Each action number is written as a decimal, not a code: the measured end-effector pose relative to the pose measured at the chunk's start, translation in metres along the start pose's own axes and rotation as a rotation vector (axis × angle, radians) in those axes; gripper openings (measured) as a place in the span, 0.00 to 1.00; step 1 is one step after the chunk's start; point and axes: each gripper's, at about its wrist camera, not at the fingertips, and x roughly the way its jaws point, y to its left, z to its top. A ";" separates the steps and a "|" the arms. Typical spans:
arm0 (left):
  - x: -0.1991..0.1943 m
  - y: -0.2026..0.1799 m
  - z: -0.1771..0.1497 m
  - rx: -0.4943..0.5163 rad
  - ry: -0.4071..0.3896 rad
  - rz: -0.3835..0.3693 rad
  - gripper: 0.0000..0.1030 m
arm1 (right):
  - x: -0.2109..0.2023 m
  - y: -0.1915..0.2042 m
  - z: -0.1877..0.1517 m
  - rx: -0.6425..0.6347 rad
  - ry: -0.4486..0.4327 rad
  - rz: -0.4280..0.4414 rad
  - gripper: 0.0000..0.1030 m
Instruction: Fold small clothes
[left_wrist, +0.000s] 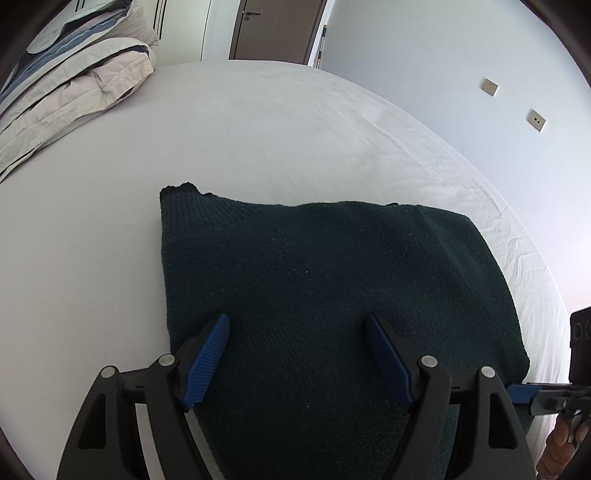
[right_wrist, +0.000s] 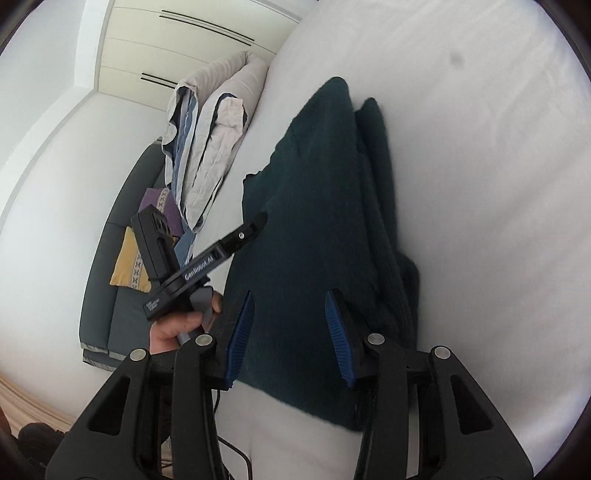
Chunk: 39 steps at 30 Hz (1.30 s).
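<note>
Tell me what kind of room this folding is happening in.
Most likely a bedroom: a dark green knitted garment lies on a wide bed covered by a white sheet, a folded beige and blue duvet sits at its far end, and a cream fitted wardrobe lines the wall.

One dark green sweater (left_wrist: 314, 280), two tongs (left_wrist: 297, 354) (right_wrist: 290, 332), one folded duvet (left_wrist: 70, 92), two wall sockets (left_wrist: 490, 87), one door (left_wrist: 277, 29)

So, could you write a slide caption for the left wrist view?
Open left gripper poised over a folded dark green sweater lying on a white bed.
</note>
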 end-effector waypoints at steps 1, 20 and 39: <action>0.001 -0.001 0.000 0.006 -0.004 0.007 0.77 | -0.006 -0.002 -0.007 -0.004 -0.003 0.004 0.37; -0.069 -0.037 -0.045 0.012 -0.058 -0.024 0.68 | 0.001 0.031 -0.027 -0.062 0.049 -0.001 0.42; -0.086 0.028 -0.069 -0.204 -0.065 -0.053 0.74 | -0.064 0.015 0.007 -0.018 -0.098 -0.124 0.61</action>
